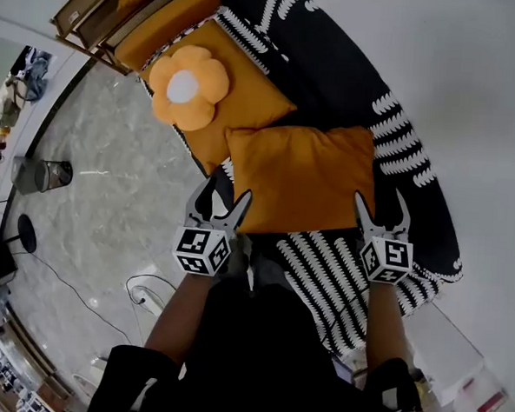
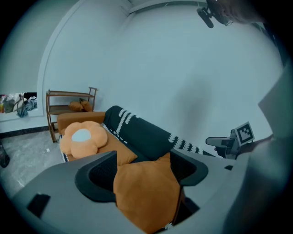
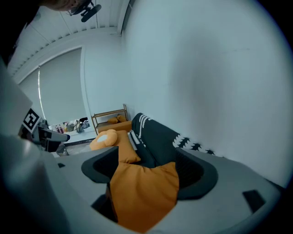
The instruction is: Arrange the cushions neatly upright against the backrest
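Note:
A square orange cushion (image 1: 303,177) is held out over the seat of a sofa with a black, white-patterned backrest (image 1: 336,66). My left gripper (image 1: 216,203) is shut on its near left corner and my right gripper (image 1: 381,213) on its near right corner. In the left gripper view the cushion (image 2: 146,192) fills the space between the jaws (image 2: 142,160) down to the throat. The right gripper view shows the same cushion (image 3: 144,192) between its jaws (image 3: 144,160). Farther along the seat a second orange cushion (image 1: 247,87) lies flat with a flower-shaped cushion (image 1: 188,85) on top.
A wooden shelf (image 1: 95,8) stands past the sofa's far end. On the marble floor to the left are a wire bin (image 1: 44,175) and a cable with a power strip (image 1: 143,298). A white wall (image 1: 473,101) runs behind the backrest.

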A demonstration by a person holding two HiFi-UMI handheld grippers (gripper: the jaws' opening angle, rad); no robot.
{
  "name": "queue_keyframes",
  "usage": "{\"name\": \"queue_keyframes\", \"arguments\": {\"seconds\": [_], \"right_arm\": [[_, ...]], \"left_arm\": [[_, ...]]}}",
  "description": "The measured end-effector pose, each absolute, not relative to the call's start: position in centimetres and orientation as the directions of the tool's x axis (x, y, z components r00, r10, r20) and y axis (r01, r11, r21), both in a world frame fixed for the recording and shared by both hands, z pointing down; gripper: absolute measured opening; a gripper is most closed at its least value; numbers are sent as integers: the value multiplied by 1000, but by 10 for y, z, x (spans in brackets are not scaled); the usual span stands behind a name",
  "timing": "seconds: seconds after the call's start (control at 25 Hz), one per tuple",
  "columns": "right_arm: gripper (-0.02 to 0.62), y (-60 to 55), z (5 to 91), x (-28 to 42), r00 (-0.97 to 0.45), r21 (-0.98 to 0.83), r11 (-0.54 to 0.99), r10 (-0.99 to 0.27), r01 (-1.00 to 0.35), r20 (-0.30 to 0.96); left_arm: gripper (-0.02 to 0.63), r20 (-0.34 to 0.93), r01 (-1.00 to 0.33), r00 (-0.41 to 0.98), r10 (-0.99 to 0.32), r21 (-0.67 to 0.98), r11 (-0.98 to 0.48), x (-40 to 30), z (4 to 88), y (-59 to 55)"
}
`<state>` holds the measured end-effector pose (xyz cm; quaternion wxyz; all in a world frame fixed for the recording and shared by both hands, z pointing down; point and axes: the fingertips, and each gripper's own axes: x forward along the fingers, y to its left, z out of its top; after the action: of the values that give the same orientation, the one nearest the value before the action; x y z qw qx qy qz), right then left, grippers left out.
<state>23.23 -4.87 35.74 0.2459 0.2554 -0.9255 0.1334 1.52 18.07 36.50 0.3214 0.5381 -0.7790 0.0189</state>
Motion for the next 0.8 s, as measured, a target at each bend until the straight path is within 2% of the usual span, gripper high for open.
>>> {"name": "queue_keyframes", "arguments": {"seconds": [0.24,0.8], "right_arm": [[391,-60,433,230,-687,-121,854,-314,-506,656],[380,-117,575,237,-504,-11,837,-319,-548,803]], "left_arm": [[370,608,-816,-165,-776,358,455,16,433,180],[370,701,-772,-104,-706,391,502,6,572,167]]}}
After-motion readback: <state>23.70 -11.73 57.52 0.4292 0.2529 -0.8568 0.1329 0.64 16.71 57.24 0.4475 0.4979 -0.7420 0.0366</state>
